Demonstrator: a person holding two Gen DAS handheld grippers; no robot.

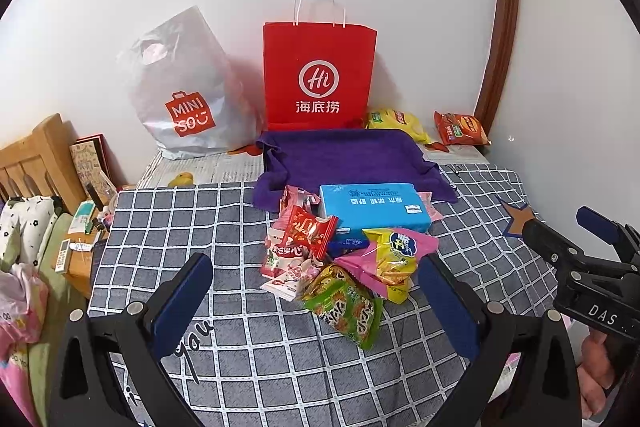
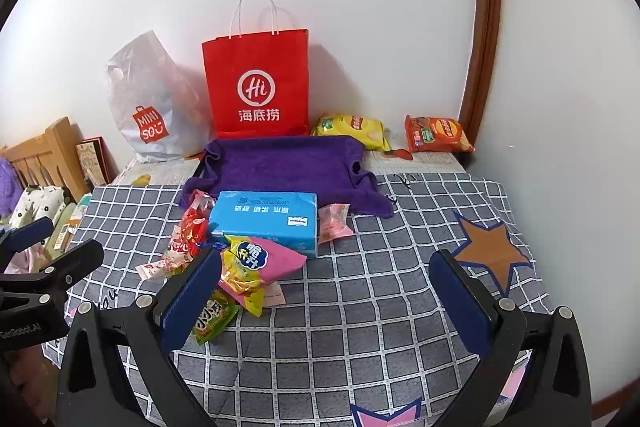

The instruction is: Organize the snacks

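Left gripper (image 1: 316, 301): jaws spread wide, nothing between them, hovering above the near side of the snack pile
Right gripper (image 2: 326, 293): jaws spread wide and empty, over bare checked cloth just right of the pile; its left finger (image 2: 192, 301) covers part of the green packet
Snack pile (image 1: 340, 251): heaped mid-table on the checked cloth (image 1: 192, 227), near edge of the purple towel
Blue box (image 1: 374, 207): flat at the far side of the pile, overlapping the towel's near edge
Red packet (image 1: 310, 229): leaning on the left of the blue box, over pink and white packets
Pink and yellow packet (image 1: 394, 261): touching the box's near side
Green packet (image 1: 348, 305): nearest piece of the pile, partly under the pink and yellow one
Small pink packet (image 2: 334, 221): just right of the blue box
Purple towel (image 1: 340, 157): spread flat in front of the red bag
Red paper bag (image 1: 318, 75): upright against the far wall
White plastic bag (image 1: 186, 93): left of the red bag, slumped on the wall
Yellow chip bag (image 2: 352, 129): far right, just beside the red bag
Orange chip bag (image 2: 438, 135): far right corner, near the yellow one
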